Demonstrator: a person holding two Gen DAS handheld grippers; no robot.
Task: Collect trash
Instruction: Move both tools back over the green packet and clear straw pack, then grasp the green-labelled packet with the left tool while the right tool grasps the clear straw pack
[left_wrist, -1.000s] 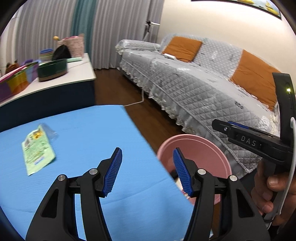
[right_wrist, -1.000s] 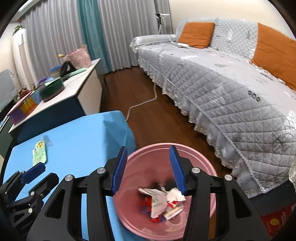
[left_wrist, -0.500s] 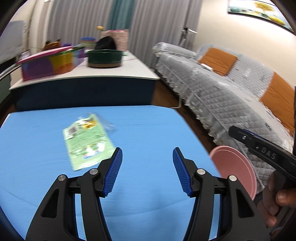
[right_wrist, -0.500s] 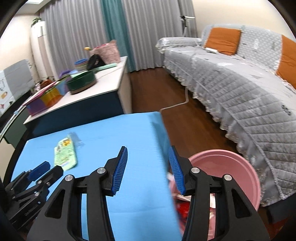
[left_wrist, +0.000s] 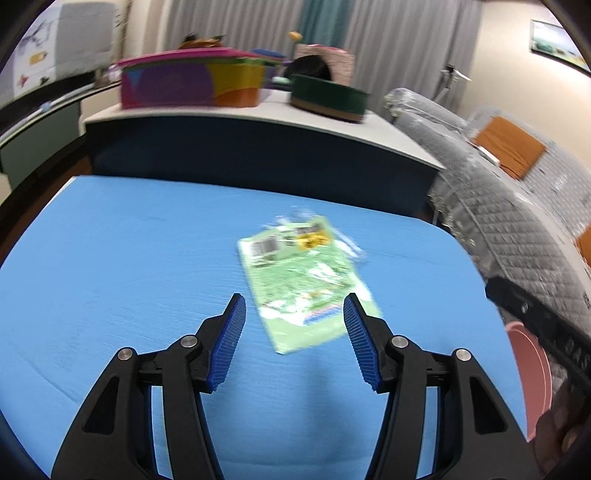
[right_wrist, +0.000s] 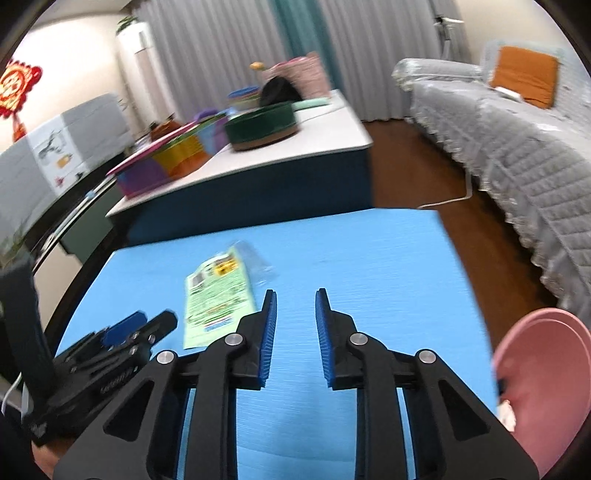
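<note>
Left claw (left_wrist: 293, 325) agape, low over green wrapper (left_wrist: 304, 284)

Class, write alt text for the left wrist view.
An open left gripper with blue ribbed fingers hovers over a flat green printed wrapper on a blue table; a pink plastic bin sits at the right edge.

Both grippers have swung from the pink bin (right_wrist: 546, 373) back over the blue table (left_wrist: 110, 258). The left gripper (left_wrist: 294, 341), jaws apart, now faces the green wrapper (left_wrist: 306, 288); the right gripper (right_wrist: 292, 336) has narrowed its gap.
</note>
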